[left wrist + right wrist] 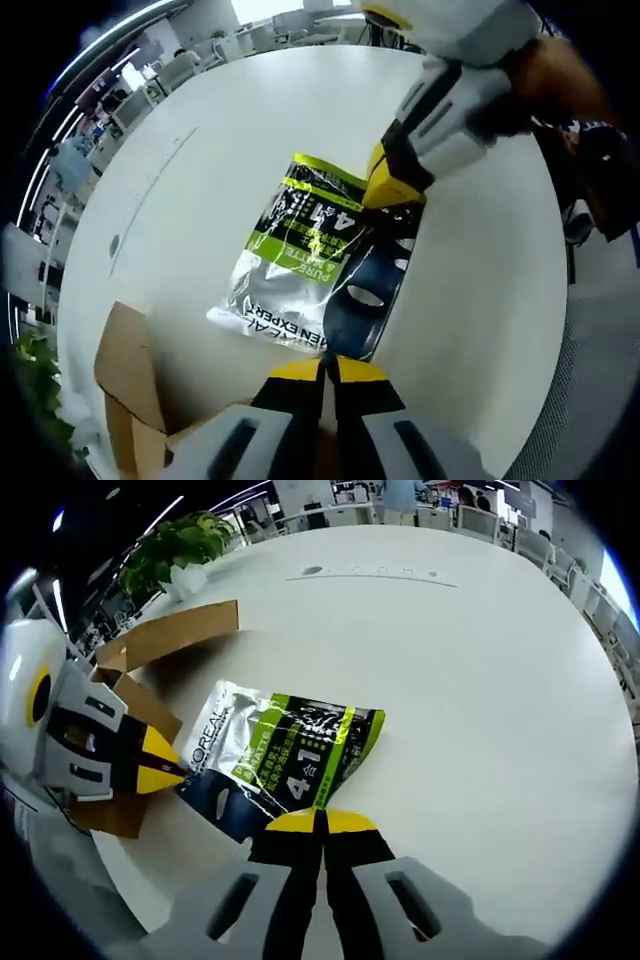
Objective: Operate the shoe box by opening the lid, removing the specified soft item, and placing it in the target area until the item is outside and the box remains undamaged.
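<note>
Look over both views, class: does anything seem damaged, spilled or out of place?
Nothing stands out. The pouch lies on the white table, pinched at opposite edges by the left gripper and right gripper. The cardboard box sits open beside it, with no visible tears.

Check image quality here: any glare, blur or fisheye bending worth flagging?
Left gripper view: glare on the packet's silver foil, the right tool slightly soft, the table edge bowed. Right gripper view: sharp packet print, faint sheen, curved table rim.
</note>
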A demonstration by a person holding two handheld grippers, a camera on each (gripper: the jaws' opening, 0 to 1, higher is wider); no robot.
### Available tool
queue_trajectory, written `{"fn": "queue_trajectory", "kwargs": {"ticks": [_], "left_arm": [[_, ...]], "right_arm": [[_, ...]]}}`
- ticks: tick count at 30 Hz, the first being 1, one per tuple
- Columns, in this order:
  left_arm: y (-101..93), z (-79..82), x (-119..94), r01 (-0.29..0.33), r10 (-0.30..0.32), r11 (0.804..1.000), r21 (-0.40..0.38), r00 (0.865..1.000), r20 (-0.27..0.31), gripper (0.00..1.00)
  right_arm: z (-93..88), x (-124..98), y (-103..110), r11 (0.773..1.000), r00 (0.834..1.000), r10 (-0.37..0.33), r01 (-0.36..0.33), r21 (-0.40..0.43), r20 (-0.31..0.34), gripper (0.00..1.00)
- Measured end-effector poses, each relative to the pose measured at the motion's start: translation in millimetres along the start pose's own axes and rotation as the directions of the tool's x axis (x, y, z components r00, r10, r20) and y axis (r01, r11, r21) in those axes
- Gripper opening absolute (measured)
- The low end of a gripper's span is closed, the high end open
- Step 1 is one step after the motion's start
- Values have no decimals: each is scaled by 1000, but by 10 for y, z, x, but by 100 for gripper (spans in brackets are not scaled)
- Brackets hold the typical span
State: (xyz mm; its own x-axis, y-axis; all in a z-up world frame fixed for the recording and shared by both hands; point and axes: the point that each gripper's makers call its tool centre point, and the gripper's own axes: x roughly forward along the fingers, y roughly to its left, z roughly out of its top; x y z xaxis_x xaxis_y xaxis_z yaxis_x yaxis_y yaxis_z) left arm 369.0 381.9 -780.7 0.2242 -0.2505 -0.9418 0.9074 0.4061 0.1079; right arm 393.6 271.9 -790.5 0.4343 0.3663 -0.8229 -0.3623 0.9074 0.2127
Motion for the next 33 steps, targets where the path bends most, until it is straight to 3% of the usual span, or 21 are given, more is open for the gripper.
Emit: {"fn": "queue_trajectory", "kwargs": {"ticks": [9,16,21,26,33], "left_arm": [[28,-27,-109,-40,40,999,29,999,-7,7],[12,-5,-219,-29,29,1000,-6,999,26,12],[11,47,-338,-16,20,998,-52,997,77,15],[-13,180,-521,31,-2,987,-156,983,183,17],[7,182,-687,47,2,978,-203,972,235,20]], "right_arm": [[29,-21,-49,991,999,-51,53,-126,16,5],[7,-57,-79,991,998,-61,62,-122,12,8],[9,-105,-86,992,998,-62,63,-112,15,9],[30,-190,-87,991,997,-71,73,-112,23,12],[78,-333,-34,989,996,-76,80,-121,38,18]]}}
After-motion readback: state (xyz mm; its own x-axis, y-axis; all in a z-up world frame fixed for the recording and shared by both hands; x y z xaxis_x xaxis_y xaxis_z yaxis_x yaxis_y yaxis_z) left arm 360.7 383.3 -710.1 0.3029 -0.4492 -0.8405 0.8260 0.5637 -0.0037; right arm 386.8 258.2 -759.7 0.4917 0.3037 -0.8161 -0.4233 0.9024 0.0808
